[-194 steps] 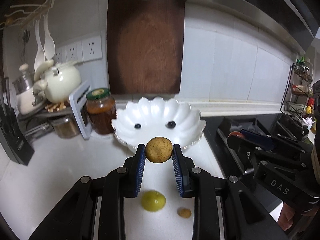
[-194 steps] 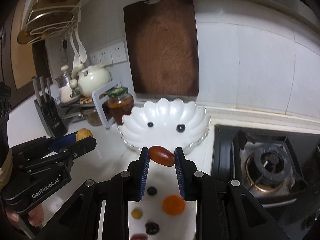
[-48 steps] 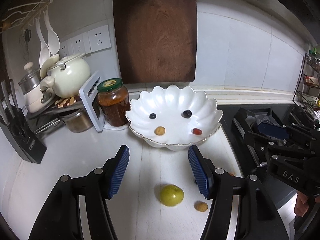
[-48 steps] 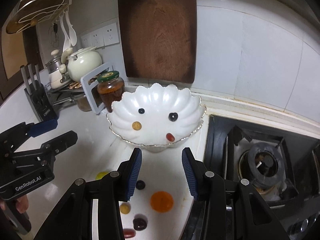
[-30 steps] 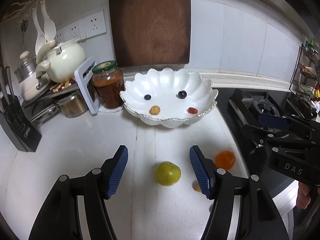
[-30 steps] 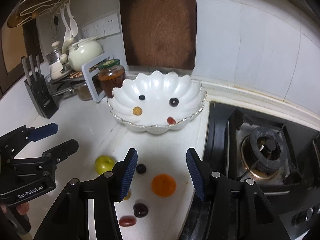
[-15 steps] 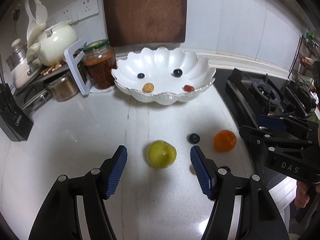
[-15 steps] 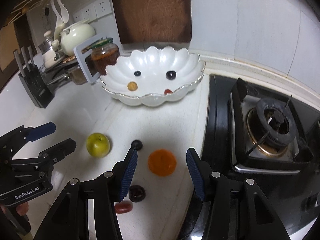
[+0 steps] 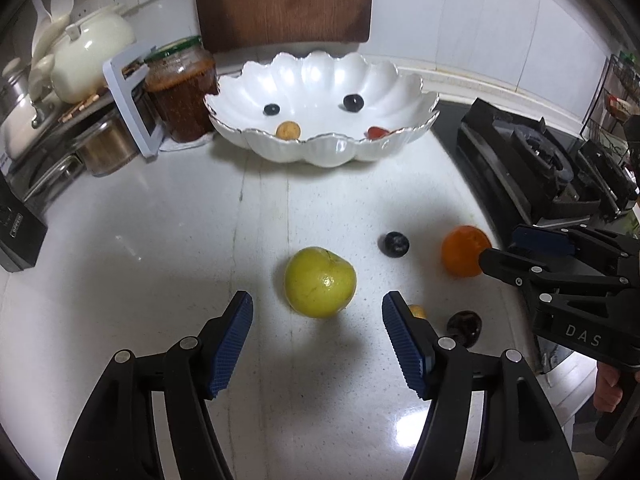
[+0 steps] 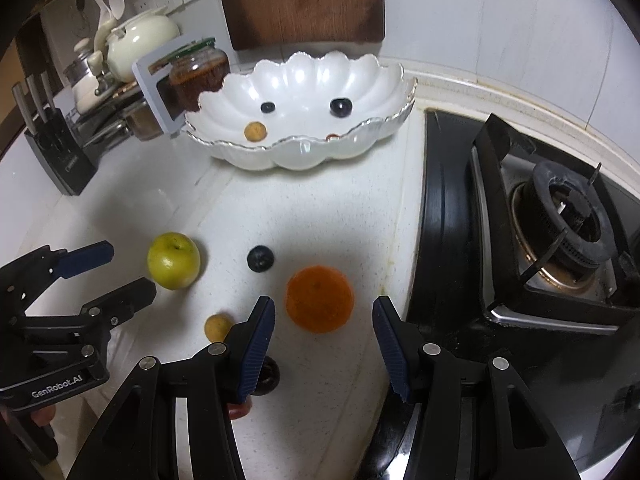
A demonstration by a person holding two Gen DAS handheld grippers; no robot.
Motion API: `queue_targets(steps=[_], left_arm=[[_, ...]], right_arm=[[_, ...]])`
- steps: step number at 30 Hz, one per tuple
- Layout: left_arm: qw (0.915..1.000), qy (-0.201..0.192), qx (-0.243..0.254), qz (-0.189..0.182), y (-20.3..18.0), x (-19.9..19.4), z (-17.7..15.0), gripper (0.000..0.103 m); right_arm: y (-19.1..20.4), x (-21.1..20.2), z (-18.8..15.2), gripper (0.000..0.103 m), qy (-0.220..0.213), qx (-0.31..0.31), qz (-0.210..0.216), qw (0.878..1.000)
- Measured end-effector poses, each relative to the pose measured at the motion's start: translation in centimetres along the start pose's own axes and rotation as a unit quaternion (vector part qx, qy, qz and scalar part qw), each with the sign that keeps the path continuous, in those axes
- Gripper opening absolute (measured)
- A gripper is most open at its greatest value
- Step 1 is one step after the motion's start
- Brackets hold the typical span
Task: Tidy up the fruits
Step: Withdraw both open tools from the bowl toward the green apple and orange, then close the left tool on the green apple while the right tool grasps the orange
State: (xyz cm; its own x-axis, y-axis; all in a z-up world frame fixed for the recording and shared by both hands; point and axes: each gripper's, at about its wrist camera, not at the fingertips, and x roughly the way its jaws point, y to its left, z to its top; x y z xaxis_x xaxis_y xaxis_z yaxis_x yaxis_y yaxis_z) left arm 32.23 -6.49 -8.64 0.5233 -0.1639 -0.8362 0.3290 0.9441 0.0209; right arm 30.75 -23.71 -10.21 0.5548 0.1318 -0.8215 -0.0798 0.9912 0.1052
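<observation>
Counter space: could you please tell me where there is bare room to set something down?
Bare counter lies between the knife block, the bowl and the green fruit. It is crowded beside the stove, around the orange and small fruits.

One scalloped white bowl (image 10: 384,128) on the worktop (image 10: 168,208) holds four small fruits: two dark berries (image 10: 340,107), one tan fruit (image 10: 256,131) and one red one (image 9: 377,133). Six fruits lie loose: one green apple (image 10: 173,260), one orange (image 10: 319,298), one blueberry (image 10: 260,258), one small yellow fruit (image 10: 218,327), one dark fruit (image 9: 464,327), one red, mostly hidden (image 10: 239,410).
</observation>
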Motion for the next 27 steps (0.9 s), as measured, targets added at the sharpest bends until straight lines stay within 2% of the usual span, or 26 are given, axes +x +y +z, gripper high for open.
queue_targets(steps=[14,22,27], left_arm=[[0.9996,0.027,-0.002,-0.008,0.0,3.1,0.6,0.067],[0.9995,0.027,-0.007,-0.01,0.2,4.1,1.2,0.066],[0.9994,0.032,-0.004,-0.01,0.1,4.5,1.2,0.061]], right_arm=[[-0.4,2.8,0.0,0.052,0.034,0.006,0.01,0.999],[-0.4,4.0,0.3,0.052,0.047,0.015,0.02,0.999],[-0.4,4.4,0.3,0.052,0.051,0.016,0.02,0.998]])
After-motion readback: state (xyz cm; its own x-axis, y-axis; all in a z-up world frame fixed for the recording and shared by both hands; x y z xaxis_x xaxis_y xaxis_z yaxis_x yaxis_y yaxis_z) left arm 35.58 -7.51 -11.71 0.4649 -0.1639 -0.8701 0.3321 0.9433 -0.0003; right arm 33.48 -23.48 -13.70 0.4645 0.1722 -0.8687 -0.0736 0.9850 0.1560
